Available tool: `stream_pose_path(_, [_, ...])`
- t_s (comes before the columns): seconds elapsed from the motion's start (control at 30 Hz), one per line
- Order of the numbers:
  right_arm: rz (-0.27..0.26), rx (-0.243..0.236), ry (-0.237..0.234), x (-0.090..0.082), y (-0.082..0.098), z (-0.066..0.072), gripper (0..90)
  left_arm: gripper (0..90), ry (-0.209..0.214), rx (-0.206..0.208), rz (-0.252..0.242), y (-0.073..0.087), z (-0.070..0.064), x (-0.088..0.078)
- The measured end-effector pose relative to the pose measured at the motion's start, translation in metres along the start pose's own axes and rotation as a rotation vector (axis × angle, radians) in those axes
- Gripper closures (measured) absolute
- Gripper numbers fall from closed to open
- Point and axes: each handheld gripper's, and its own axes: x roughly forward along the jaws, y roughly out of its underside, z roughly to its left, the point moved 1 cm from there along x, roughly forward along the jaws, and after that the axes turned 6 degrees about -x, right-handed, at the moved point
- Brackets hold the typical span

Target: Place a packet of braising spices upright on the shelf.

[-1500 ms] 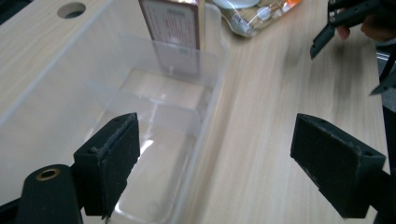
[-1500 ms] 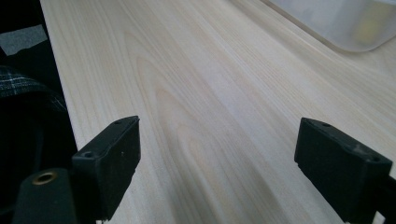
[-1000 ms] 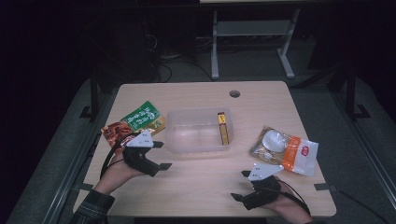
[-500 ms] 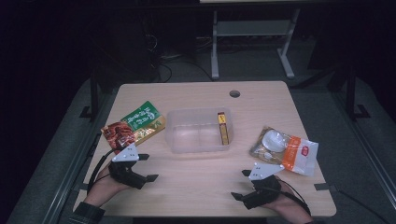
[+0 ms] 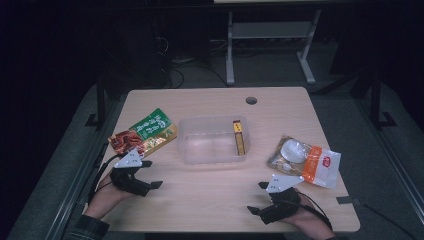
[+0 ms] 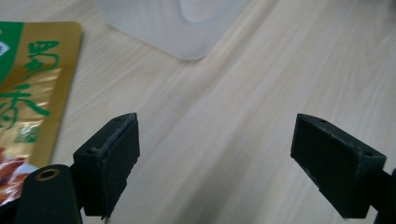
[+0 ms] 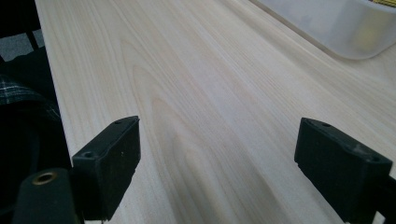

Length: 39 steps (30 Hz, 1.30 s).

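- I read this as a lab or test room, dim apart from the lit work spot.
- A plain light-wood table [image 5: 210,200] with a cable hole [image 5: 251,100] near its far edge stands on grey carpet [image 5: 370,150].
- Beyond the far edge I see loose cables [image 5: 185,65] and a white metal stand [image 5: 270,45].

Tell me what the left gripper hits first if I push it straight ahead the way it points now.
Probably the clear plastic container. The left gripper is open over bare table, and the container's corner lies ahead, slightly left of centre. The green and gold snack packet lies off to the left, likely outside the line. Depth is uncertain.
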Motion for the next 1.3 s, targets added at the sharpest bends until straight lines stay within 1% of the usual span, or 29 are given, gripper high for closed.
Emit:
stream_pose_path(0.03, [0.000,-0.005,0.001,0.001,0.000,-0.001,13.9,15.2,-0.006,-0.002,0.001,-0.001,0.003,0.000])
stream_pose_path(0.1, [0.003,0.003,0.000,0.001,0.000,-0.001,13.9,15.2,-0.016,-0.013,-0.007,-0.004,0.011,-0.001])
stream_pose_path(0.17, [0.001,0.002,0.001,0.002,0.000,-0.002,13.9,15.2,-0.025,-0.016,-0.008,-0.007,0.017,-0.002])
stream_pose_path(0.27, [-0.001,0.006,0.000,0.002,0.000,-0.001,13.9,15.2,-0.044,-0.030,-0.027,-0.013,0.029,-0.004])
stream_pose_path(0.3, [-0.002,0.008,0.001,0.002,0.000,-0.001,13.9,15.2,-0.046,-0.028,-0.022,-0.014,0.032,-0.005])
stream_pose_path(0.37, [-0.002,0.008,0.003,0.003,0.000,-0.002,13.9,15.2,-0.060,-0.037,-0.038,-0.019,0.040,-0.006])
stream_pose_path(0.43, [-0.004,0.015,0.007,0.002,-0.001,-0.002,13.9,15.2,-0.069,-0.038,-0.037,-0.022,0.047,-0.007])
stream_pose_path(0.47, [-0.003,0.021,0.007,0.002,-0.001,-0.002,13.9,15.2,-0.081,-0.035,-0.035,-0.025,0.053,-0.007])
stream_pose_path(0.5, [-0.004,0.022,0.008,0.003,-0.001,-0.003,13.9,15.2,-0.084,-0.044,-0.052,-0.027,0.057,-0.007])
stream_pose_path(0.53, [-0.003,0.024,0.010,0.003,-0.001,-0.003,13.9,15.1,-0.086,-0.042,-0.044,-0.029,0.062,-0.007])
stream_pose_path(0.57, [-0.001,0.025,0.013,0.003,-0.001,-0.003,13.9,15.2,-0.097,-0.040,-0.040,-0.031,0.066,-0.007])
stream_pose_path(0.6, [-0.001,0.028,0.016,0.004,-0.001,-0.003,13.9,15.1,-0.108,-0.036,-0.040,-0.033,0.069,-0.007])
stream_pose_path(0.63, [-0.003,0.028,0.016,0.004,-0.001,-0.003,13.9,15.0,-0.108,-0.036,-0.041,-0.036,0.075,-0.005])
stream_pose_path(0.67, [-0.003,0.030,0.016,0.004,-0.001,-0.003,13.9,15.0,-0.116,-0.032,-0.031,-0.038,0.079,-0.005])
stream_pose_path(0.7, [-0.001,0.031,0.014,0.004,-0.002,-0.003,13.9,15.0,-0.125,-0.027,-0.034,-0.040,0.084,-0.003])
stream_pose_path(0.77, [-0.005,0.031,0.013,0.004,-0.001,-0.003,13.9,15.0,-0.132,-0.015,-0.024,-0.045,0.092,-0.001])
stream_pose_path(0.9, [-0.004,0.036,0.007,0.004,-0.001,-0.005,14.0,15.0,-0.137,-0.023,-0.026,-0.052,0.106,0.005])
stream_pose_path(0.93, [-0.002,0.038,0.008,0.005,0.000,-0.005,13.9,14.9,-0.142,-0.013,-0.022,-0.055,0.111,0.006])
stream_pose_path(1.0, [0.001,0.036,0.010,0.006,0.000,-0.006,13.9,15.0,-0.136,-0.025,-0.010,-0.057,0.119,0.009])
stream_pose_path(1.03, [0.002,0.037,0.010,0.006,0.000,-0.006,13.9,14.9,-0.146,-0.018,0.001,-0.057,0.123,0.010])
stream_pose_path(1.07, [0.001,0.037,0.012,0.006,0.000,-0.006,13.9,15.0,-0.146,-0.023,-0.004,-0.058,0.128,0.011])
stream_pose_path(1.13, [0.004,0.035,0.014,0.006,0.001,-0.005,13.9,14.9,-0.144,-0.036,0.008,-0.059,0.139,0.015])
stream_pose_path(1.17, [0.005,0.038,0.018,0.005,0.002,-0.005,13.9,14.9,-0.156,-0.037,0.018,-0.059,0.144,0.018])
stream_pose_path(1.2, [0.004,0.038,0.021,0.004,0.002,-0.005,14.0,15.0,-0.156,-0.036,0.005,-0.058,0.149,0.020])
stream_pose_path(1.23, [0.000,0.039,0.023,0.003,0.002,-0.005,13.9,14.9,-0.154,-0.046,0.015,-0.058,0.153,0.022])
stream_pose_path(1.27, [-0.005,0.043,0.022,0.002,0.003,-0.005,13.9,14.5,-0.167,-0.033,0.051,-0.056,0.158,0.026])
stream_pose_path(1.3, [-0.007,0.045,0.026,0.001,0.003,-0.005,13.9,13.8,-0.179,-0.022,0.073,-0.056,0.161,0.028])
